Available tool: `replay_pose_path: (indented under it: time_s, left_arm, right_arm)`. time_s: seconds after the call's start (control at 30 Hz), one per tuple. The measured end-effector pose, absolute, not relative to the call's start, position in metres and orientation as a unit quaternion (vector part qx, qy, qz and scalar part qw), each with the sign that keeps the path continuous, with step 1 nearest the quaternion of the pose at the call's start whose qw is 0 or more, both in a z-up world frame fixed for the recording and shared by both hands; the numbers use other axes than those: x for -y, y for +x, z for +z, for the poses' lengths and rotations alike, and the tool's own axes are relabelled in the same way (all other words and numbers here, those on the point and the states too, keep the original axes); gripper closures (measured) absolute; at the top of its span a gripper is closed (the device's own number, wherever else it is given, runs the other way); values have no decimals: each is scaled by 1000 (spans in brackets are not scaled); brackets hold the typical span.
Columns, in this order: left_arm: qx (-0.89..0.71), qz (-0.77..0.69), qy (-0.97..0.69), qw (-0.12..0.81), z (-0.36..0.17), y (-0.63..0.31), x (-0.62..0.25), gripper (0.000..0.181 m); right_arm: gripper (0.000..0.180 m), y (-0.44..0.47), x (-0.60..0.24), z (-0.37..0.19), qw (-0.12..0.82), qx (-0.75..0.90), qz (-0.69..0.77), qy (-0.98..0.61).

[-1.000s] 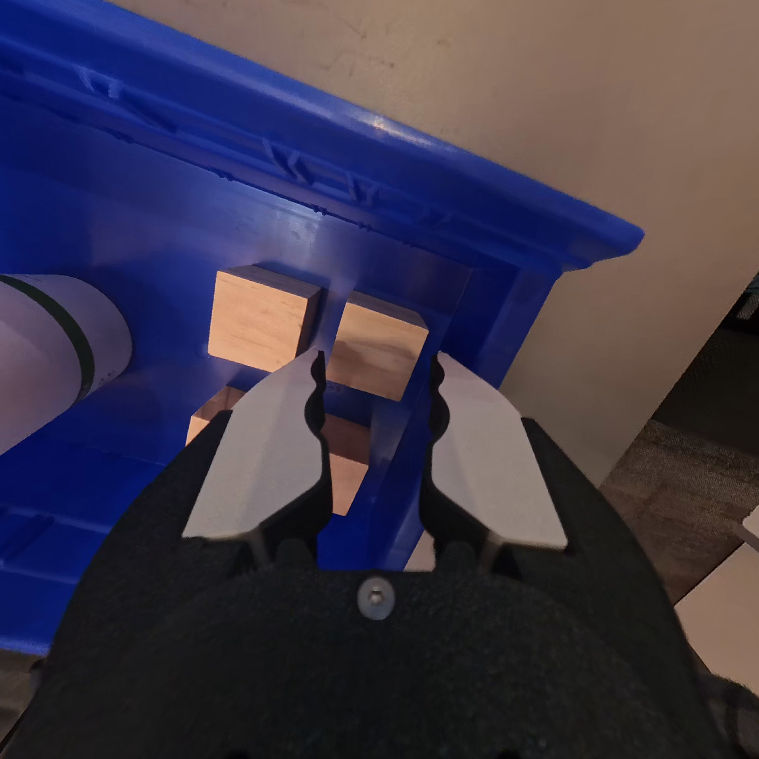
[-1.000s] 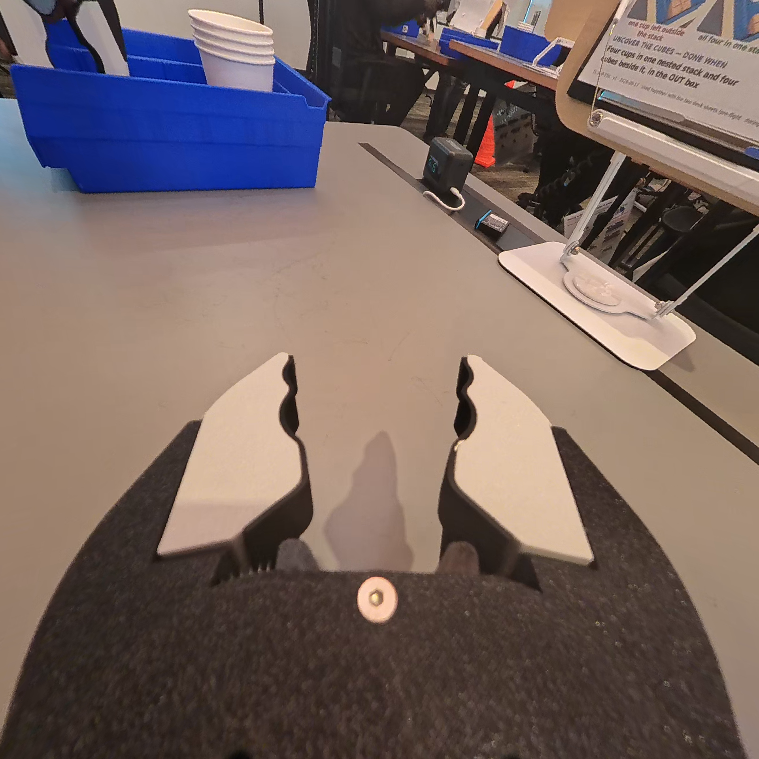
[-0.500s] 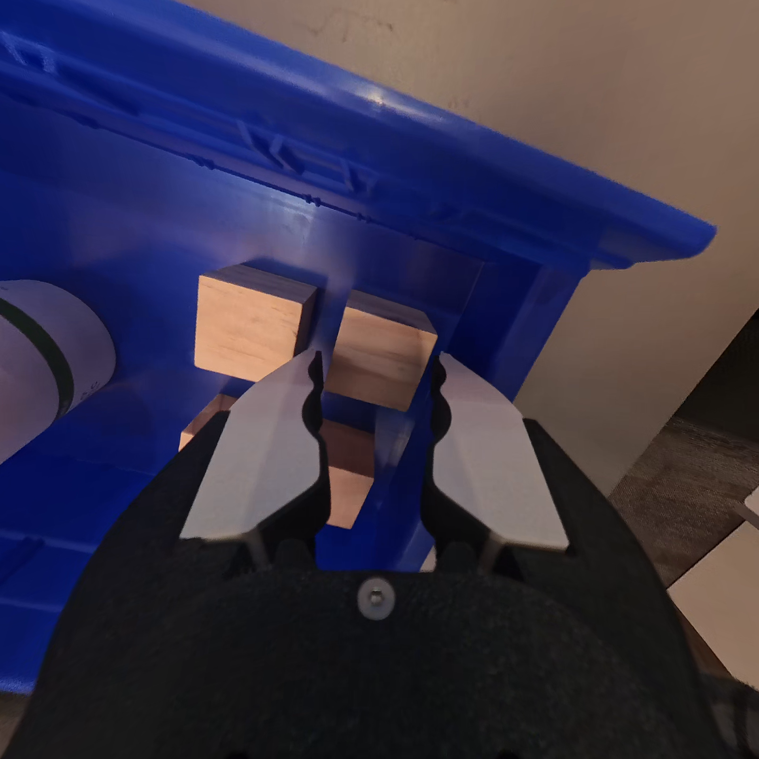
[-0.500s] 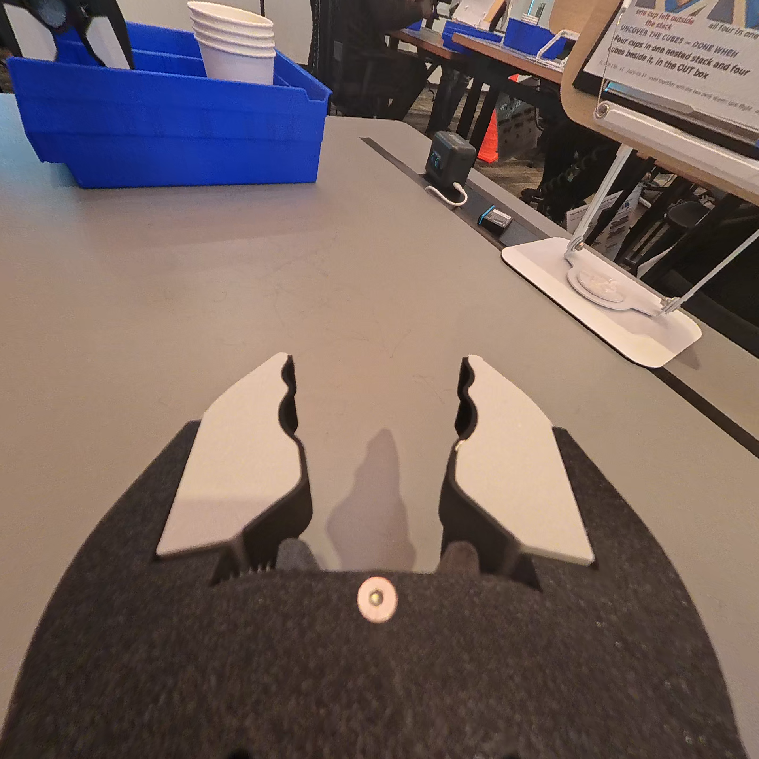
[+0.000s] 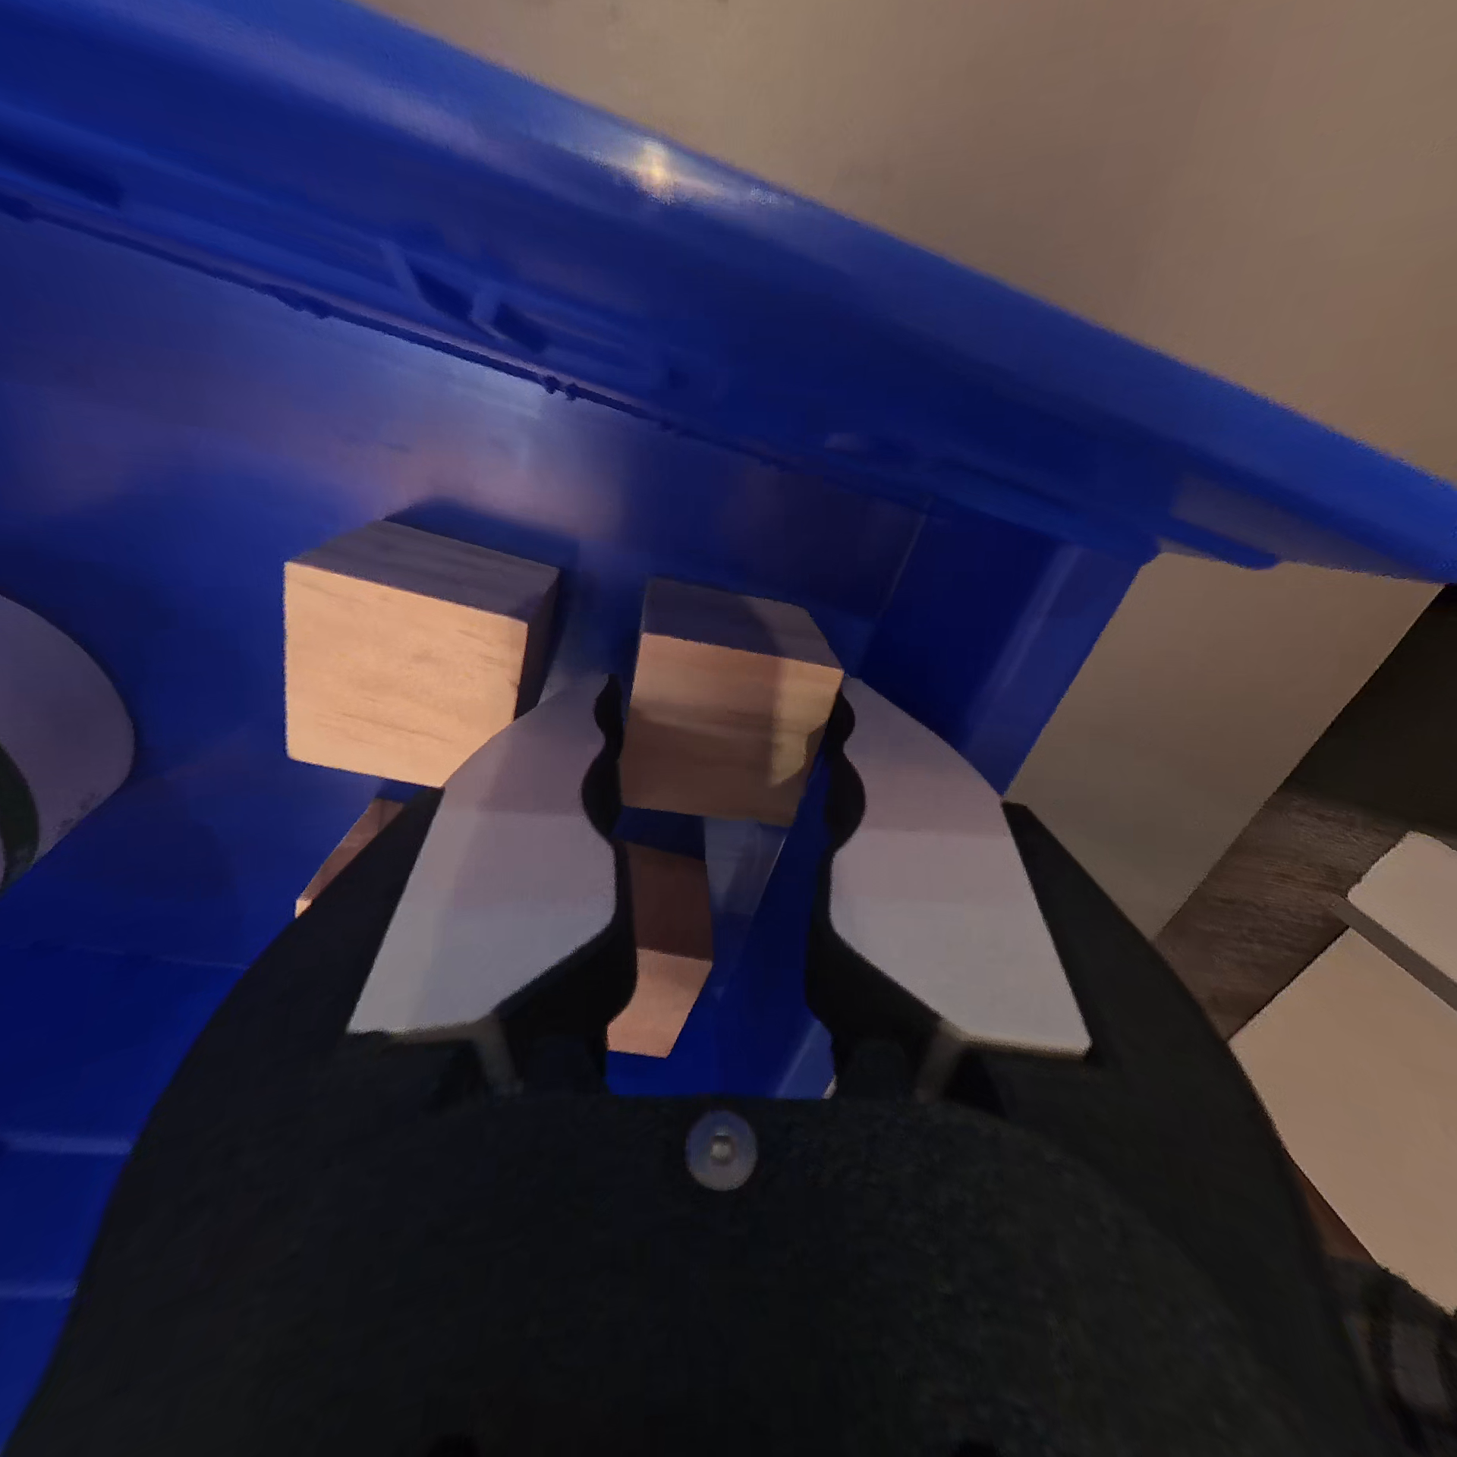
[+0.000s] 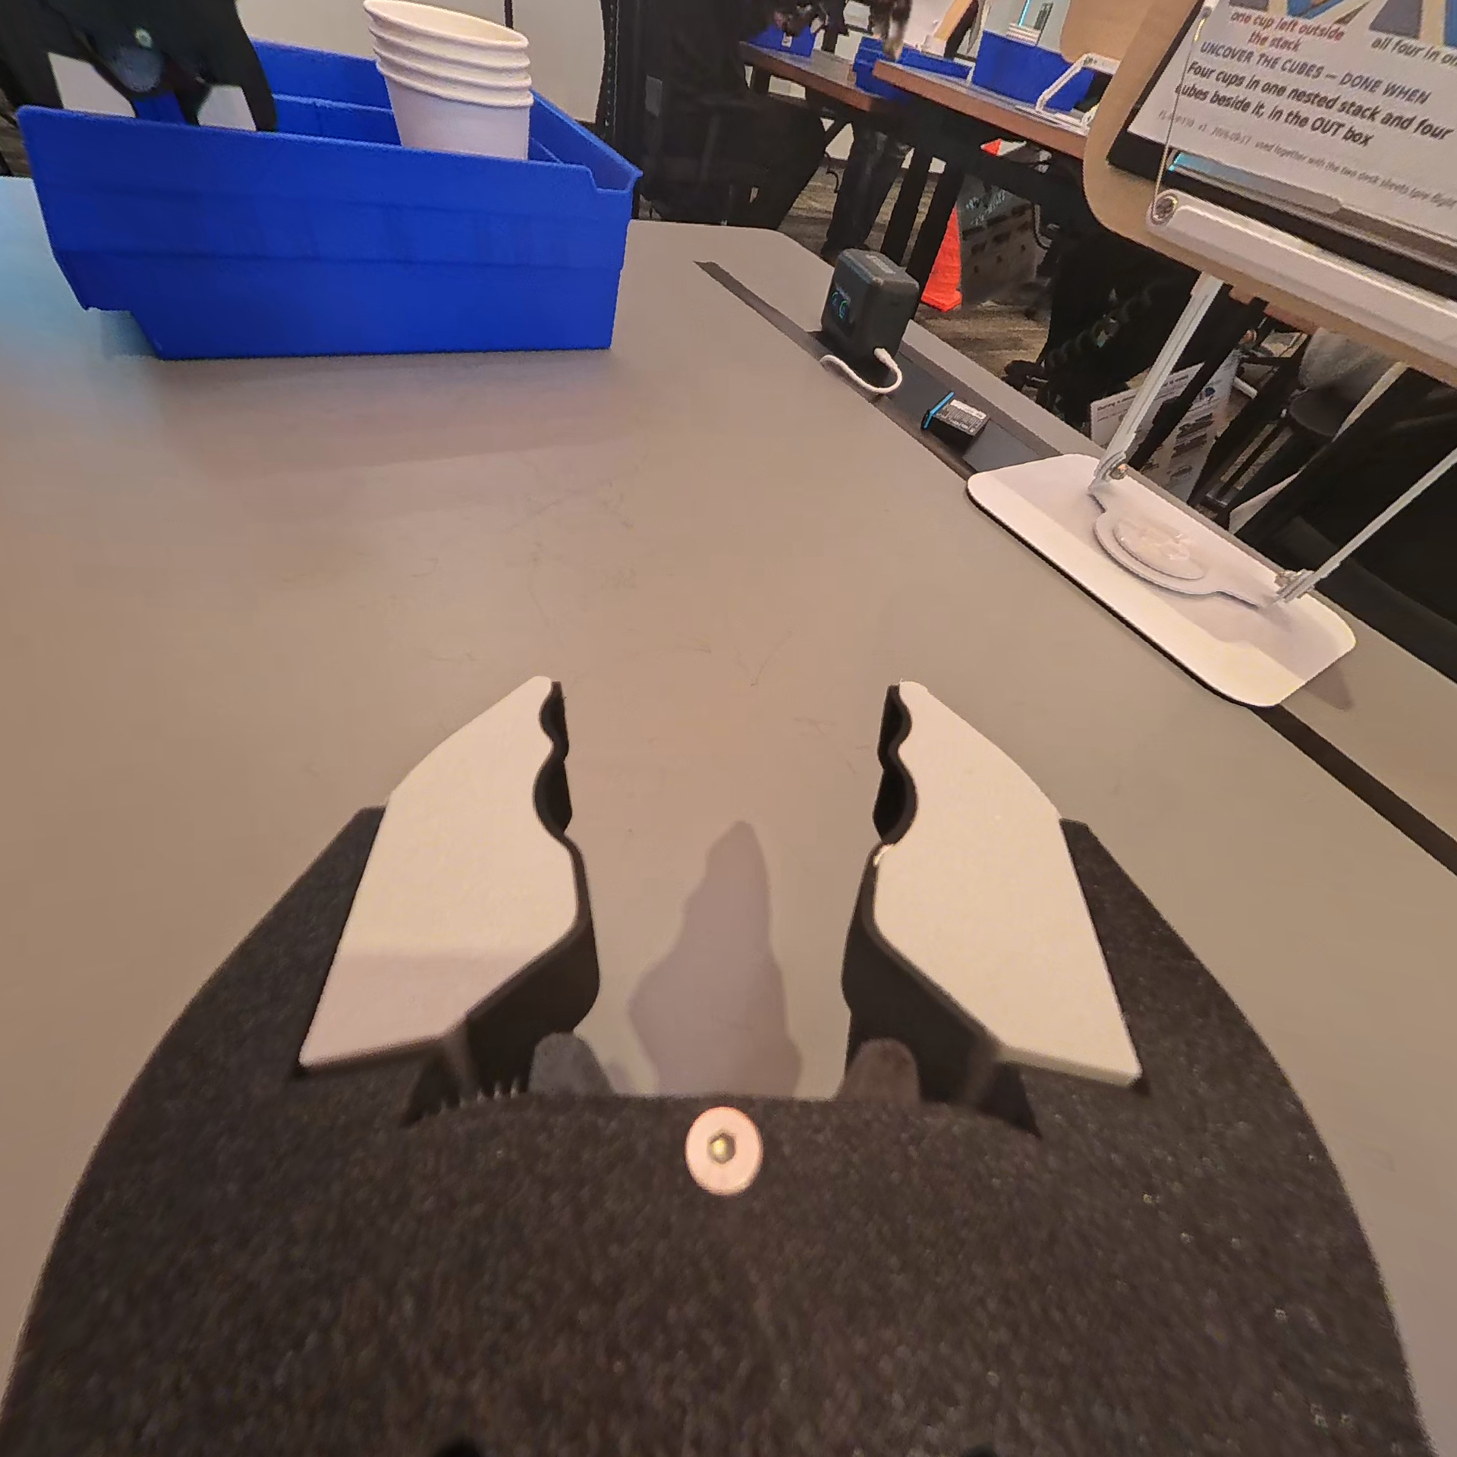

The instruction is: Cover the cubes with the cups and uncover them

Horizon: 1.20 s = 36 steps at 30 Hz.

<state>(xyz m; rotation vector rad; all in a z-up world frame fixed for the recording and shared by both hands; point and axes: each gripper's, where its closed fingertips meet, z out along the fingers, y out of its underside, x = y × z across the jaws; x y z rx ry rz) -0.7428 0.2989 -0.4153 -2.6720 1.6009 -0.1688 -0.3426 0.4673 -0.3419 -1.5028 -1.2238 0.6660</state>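
In the left wrist view, my left gripper (image 5: 725, 694) is open inside the blue bin (image 5: 552, 276). Its fingertips straddle a wooden cube (image 5: 725, 757) near the bin's right corner. A second cube (image 5: 402, 678) sits to its left. A third cube (image 5: 654, 1001) lies nearer, partly hidden by the fingers. A white cup stack (image 5: 63, 749) lies at the left edge. In the right wrist view, my right gripper (image 6: 725, 694) is open and empty just above the grey table (image 6: 394, 591). The bin (image 6: 331, 236) with the nested white cups (image 6: 457, 87) stands far left.
A white stand base (image 6: 1159, 568) holding a sign board sits on the table's right side. A black device (image 6: 867, 303) and a small black item (image 6: 958, 414) lie along a dark strip. Other tables and an orange cone (image 6: 942, 268) stand beyond.
My left gripper has moved forward and down into the bin, so the right cube now lies between its fingertips. The right gripper has barely moved.
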Motion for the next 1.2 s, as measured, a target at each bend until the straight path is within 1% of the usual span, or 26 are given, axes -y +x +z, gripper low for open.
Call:
replay_pose_path:
  time_s: [0.13,0.53,0.7,1.2]
  left_arm:
    - [-517,-48,-855,-3,-419,-743,-299,133]
    - [-511,-52,-858,-5,-417,-745,-297,134]
    - [-503,-55,-862,15,-407,-745,-300,134]
    - [-484,-19,-874,34,-375,-755,-303,135]
  right_arm:
    - [104,-342,-468,-341,521,508,279,-627]
    - [105,-343,-467,-342,517,510,280,-628]
    - [105,-343,-467,-344,514,512,280,-629]
    - [105,-344,-464,-341,515,511,287,-625]
